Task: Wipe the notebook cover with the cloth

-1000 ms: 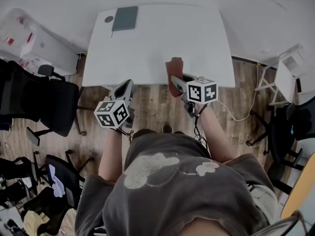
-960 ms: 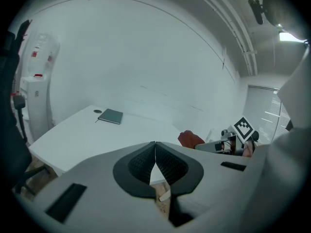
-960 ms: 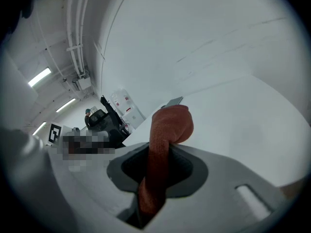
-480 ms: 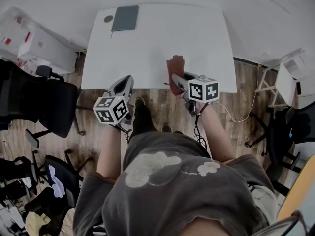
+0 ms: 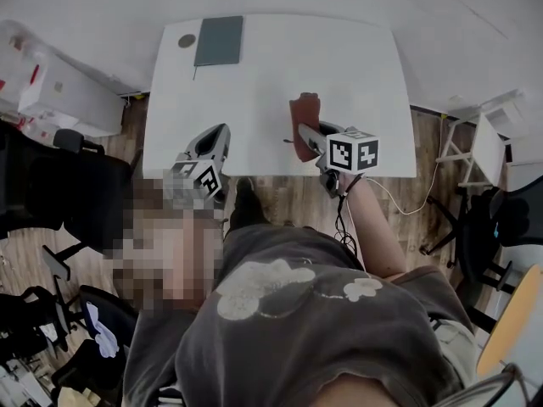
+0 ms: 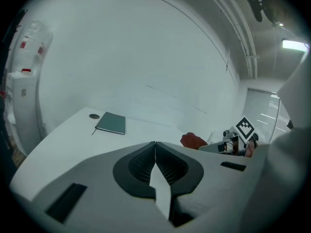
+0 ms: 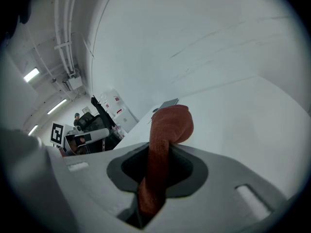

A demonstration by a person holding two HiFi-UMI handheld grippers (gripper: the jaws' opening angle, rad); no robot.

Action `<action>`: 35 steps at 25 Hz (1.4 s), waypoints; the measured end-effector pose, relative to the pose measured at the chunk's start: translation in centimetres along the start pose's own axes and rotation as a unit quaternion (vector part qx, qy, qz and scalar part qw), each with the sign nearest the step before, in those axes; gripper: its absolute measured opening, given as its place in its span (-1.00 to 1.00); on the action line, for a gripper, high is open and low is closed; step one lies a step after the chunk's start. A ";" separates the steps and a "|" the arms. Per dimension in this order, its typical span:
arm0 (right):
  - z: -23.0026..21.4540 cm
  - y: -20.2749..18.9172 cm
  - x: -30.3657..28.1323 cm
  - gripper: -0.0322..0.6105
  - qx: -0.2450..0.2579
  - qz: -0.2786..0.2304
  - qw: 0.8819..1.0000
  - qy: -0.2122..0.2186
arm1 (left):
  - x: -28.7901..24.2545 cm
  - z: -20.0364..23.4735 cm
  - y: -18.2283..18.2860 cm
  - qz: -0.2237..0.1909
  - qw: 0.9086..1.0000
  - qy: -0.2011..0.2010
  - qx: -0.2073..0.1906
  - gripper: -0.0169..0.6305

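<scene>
A dark grey notebook (image 5: 219, 40) lies closed at the far left corner of the white table (image 5: 271, 75); the left gripper view shows the notebook (image 6: 111, 123) too. My right gripper (image 5: 305, 134) is over the table's near edge, shut on a rust-red cloth (image 5: 305, 114) that sticks up from its jaws. In its own view the cloth (image 7: 163, 144) runs between the jaws and bulges above them. My left gripper (image 5: 213, 140) hangs at the near left edge, jaws shut with nothing between them, far from the notebook.
A small round dark object (image 5: 187, 40) sits left of the notebook. Black office chairs (image 5: 59, 193) stand on the wood floor to the left. White shelving (image 5: 496, 134) is at the right and white boxes (image 5: 51, 83) at the far left.
Both grippers have moved forward from over the floor to the table's near edge. The cloth stays in the right gripper.
</scene>
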State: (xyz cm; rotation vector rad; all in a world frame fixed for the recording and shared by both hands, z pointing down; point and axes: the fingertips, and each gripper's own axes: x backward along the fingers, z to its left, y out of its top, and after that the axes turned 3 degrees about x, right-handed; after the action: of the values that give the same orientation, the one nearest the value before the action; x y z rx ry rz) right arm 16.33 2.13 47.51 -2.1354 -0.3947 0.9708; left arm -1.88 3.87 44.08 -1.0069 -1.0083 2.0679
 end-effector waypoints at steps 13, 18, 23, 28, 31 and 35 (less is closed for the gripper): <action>-1.1 6.9 -8.4 -0.65 -0.021 -0.011 0.999 -0.024 | -5.2 9.0 6.3 0.005 1.000 -0.013 0.008 -0.97; -1.4 8.5 -10.8 -0.65 -0.030 -0.010 0.999 -0.032 | -6.6 11.4 7.6 0.013 1.000 -0.020 0.011 -0.97; -1.7 10.1 -12.8 -0.65 -0.033 -0.011 0.998 -0.042 | -8.1 13.7 8.8 0.024 0.999 -0.022 0.009 -0.97; -1.6 11.2 -14.9 -0.65 -0.039 -0.011 0.998 -0.048 | -9.4 15.7 9.3 0.033 0.999 -0.029 0.011 -0.97; -1.5 11.9 -16.3 -0.65 -0.039 -0.009 0.998 -0.053 | -10.2 17.0 9.4 0.040 0.999 -0.033 0.012 -0.97; -1.5 12.6 -18.1 -0.65 -0.038 -0.007 0.998 -0.058 | -11.2 18.5 10.0 0.043 0.998 -0.037 0.013 -0.97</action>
State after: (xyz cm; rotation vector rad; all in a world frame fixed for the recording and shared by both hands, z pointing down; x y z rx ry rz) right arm 5.04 -16.87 48.21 -2.1474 -0.5107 1.0913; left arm -13.45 -16.62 47.50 -0.9821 -0.9875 2.1968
